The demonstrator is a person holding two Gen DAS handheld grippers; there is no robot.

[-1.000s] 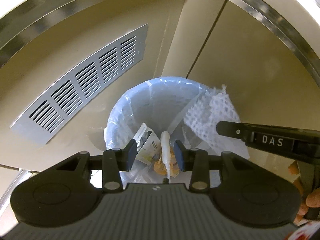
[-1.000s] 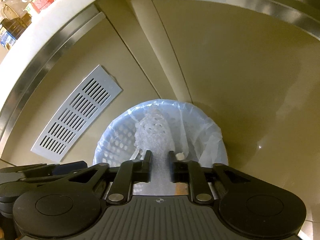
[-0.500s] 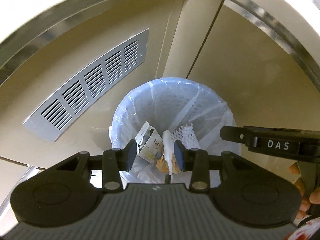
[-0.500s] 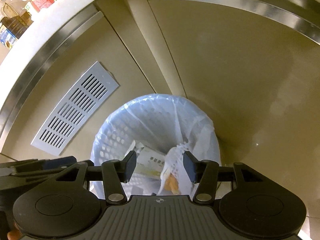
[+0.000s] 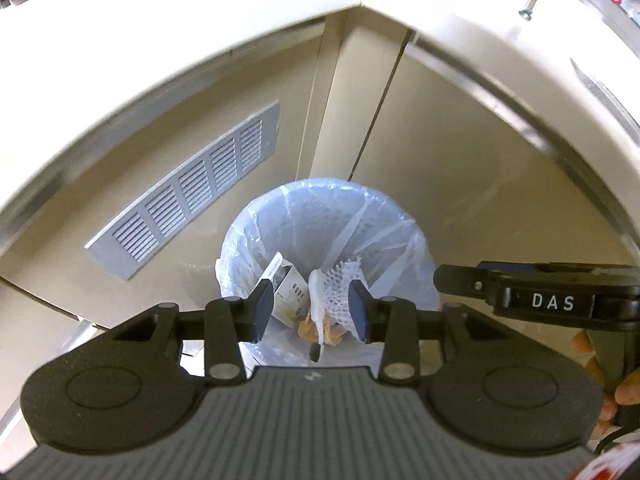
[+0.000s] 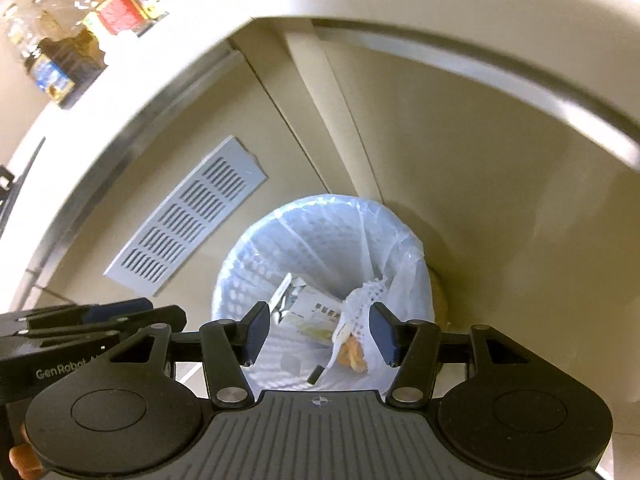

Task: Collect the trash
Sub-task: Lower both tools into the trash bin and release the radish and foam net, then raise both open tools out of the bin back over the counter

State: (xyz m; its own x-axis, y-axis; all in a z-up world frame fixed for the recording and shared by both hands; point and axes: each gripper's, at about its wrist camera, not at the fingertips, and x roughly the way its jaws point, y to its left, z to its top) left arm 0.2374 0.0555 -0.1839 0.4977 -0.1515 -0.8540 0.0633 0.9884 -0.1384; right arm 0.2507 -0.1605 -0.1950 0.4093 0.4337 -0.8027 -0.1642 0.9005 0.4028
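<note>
Several pieces of trash lie at the bottom of the lined bin (image 5: 280,216), below and just ahead of your jaws: a white foam net sleeve (image 5: 340,284), a printed paper carton (image 5: 290,292), a white strip (image 5: 316,292) with a dark tip, and orange scraps (image 5: 328,330). In the right wrist view the same lot shows between the fingertips: net sleeve (image 6: 366,300) toward the right fingertip, carton (image 6: 316,312) nearer the left one, orange scraps (image 6: 354,356) beneath the net.

Your left gripper (image 5: 312,310) hangs over the bin mouth, jaws apart, nothing between them. Your right gripper (image 6: 320,332) is likewise spread wide and empty; its black body, lettered DAS, juts in from the right of the left jaws.

Bin liner (image 6: 400,240): pale blue translucent plastic, folded over the rim.

Beyond the jaws: beige cabinet doors (image 5: 460,160) meeting in a corner; a grey louvred vent (image 5: 192,196) ahead and to the left; a pale countertop (image 5: 200,20) above; bottles and boxes (image 6: 92,28) on it at far upper left, blurred.
</note>
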